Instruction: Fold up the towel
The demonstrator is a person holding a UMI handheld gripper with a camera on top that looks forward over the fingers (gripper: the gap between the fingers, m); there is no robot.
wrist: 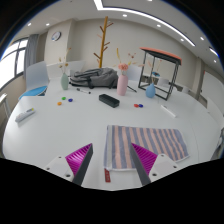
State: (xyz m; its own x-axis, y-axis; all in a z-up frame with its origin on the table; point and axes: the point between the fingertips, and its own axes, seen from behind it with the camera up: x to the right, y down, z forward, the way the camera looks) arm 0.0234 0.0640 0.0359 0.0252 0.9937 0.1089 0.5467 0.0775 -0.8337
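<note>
A striped towel [150,142] with brown, grey and white bands lies flat on the white table [80,125], just ahead of my right finger and reaching right. A small red tag [107,177] sticks out of its near left corner, between my fingers. My gripper [112,158] is open, its magenta pads [80,158] wide apart, holding nothing. The right finger overlaps the towel's near edge.
Further back on the table stand a pink bottle [123,80], a green bottle [65,80], a black box [109,100], a dark bundle of cloth [92,76], small coloured pieces [65,100] and a blue cup [151,91]. A wooden coat stand [104,40] and a metal-frame table [160,62] stand behind.
</note>
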